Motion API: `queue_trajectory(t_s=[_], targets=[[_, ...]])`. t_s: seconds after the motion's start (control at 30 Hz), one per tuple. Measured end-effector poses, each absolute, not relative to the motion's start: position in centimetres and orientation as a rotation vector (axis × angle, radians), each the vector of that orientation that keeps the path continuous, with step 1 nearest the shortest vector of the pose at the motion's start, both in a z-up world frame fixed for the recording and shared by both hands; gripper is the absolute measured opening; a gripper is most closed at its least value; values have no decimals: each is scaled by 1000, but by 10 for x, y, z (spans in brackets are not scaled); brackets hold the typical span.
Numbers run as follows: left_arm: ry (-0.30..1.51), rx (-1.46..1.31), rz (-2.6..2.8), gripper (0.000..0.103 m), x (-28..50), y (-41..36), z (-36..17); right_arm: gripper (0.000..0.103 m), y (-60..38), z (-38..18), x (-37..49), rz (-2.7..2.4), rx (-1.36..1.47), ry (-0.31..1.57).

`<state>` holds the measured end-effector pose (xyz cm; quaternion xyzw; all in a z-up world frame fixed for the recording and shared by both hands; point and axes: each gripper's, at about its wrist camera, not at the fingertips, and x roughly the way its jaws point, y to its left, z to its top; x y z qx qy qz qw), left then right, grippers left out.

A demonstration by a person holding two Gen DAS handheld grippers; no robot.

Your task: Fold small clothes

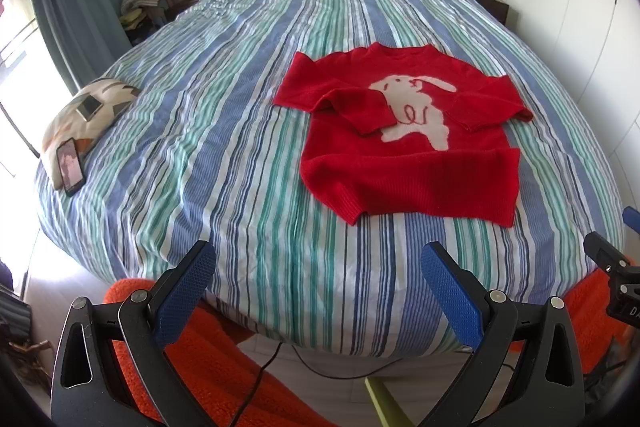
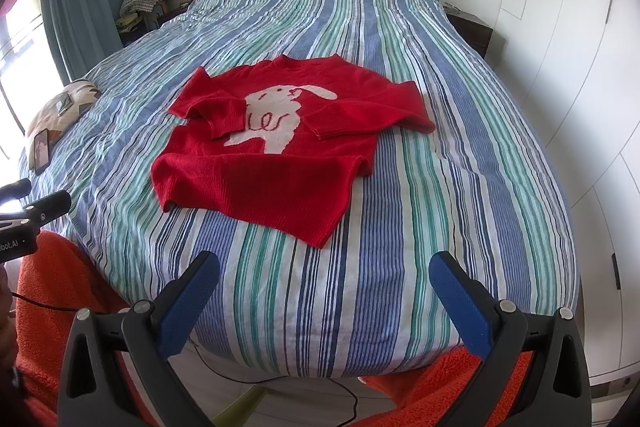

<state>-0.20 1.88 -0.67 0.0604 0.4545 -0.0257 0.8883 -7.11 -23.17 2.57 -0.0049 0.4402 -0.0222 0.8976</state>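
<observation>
Left wrist view, near to far: left gripper (image 1: pixel 318 281) has its blue pads spread wide, nothing between them, hanging over the foot edge of the bed (image 1: pixel 224 155). Sweater (image 1: pixel 404 171) lies ahead and to the right of it, flat on the striped cover, hem nearest, collar farthest. Long axis runs hem-to-collar, roughly along the bed and away from the grippers, skewed slightly so 1 hem corner points at the foot edge. Both sleeves are already folded in across the chest, over the white rabbit motif.

Right wrist view: right gripper (image 2: pixel 324 281) is also spread wide and empty, same pose, pointing up the bed. Sweater (image 2: pixel 260 179) sits ahead and slightly left of it, near hem corner just beyond the pads.

Judgement: sweater lies between the 2 grippers, a bit closer to the right one. Next move is likely hem up toward collar; each gripper needs 1 hem corner. Neither touches the cloth.

Far left edge: pillow (image 1: pixel 86 119) with 2 phones, well apart from the sweater.
</observation>
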Motion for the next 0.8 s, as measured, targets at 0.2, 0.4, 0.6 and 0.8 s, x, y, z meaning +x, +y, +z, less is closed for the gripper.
queue_trajectory(t_s=[0.2,0.4,0.6,0.8], targets=[[945,126,-55,103,-2,19,-7,103,-233,26,-71,-45,-7,915],[945,124,-52,103,-1,20,-7,103,-233,25,-70,-44,-7,916],[951,123,-52,103,-1,21,-10,103,-234,23,-71,-43,-6,920],[959,128,-44,103,0,23,-15,103,-235,20,-70,-43,-4,926]])
